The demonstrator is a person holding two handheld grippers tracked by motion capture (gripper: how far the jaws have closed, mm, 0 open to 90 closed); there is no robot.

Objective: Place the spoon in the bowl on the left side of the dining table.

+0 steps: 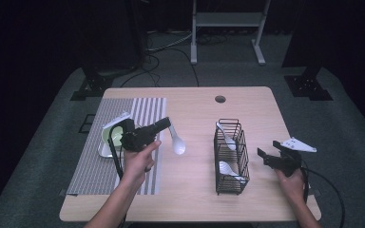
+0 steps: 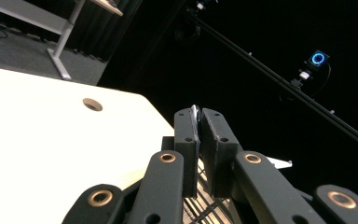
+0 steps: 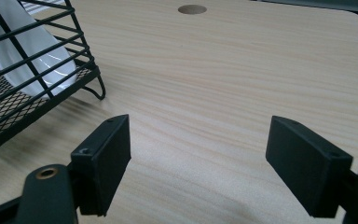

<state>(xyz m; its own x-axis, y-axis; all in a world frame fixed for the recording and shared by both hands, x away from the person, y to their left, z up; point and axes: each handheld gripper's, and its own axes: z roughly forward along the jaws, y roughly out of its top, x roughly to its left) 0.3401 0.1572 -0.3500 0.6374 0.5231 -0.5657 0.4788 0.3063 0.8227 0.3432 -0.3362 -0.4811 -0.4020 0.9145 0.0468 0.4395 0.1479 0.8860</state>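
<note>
My left gripper (image 1: 165, 124) hovers above the table between the placemat and the basket, shut on the handle of a white spoon (image 1: 177, 145) whose bowl hangs down toward the tabletop. In the left gripper view the jaws (image 2: 199, 117) pinch a thin pale sliver of that handle (image 2: 195, 111). A black wire basket (image 1: 231, 159) stands right of centre with two white spoons (image 1: 228, 141) in it. My right gripper (image 1: 269, 152) rests open just right of the basket; between its jaws (image 3: 198, 154) there is only bare wood. The basket (image 3: 42, 100) and one spoon (image 3: 25, 56) show at that view's left.
A green bowl (image 1: 115, 135) sits on a small tray (image 1: 104, 152) on a striped grey placemat (image 1: 92, 166) at the table's left. A round hole (image 1: 220, 99) pierces the tabletop at the back. Stands and cables lie on the floor beyond the table.
</note>
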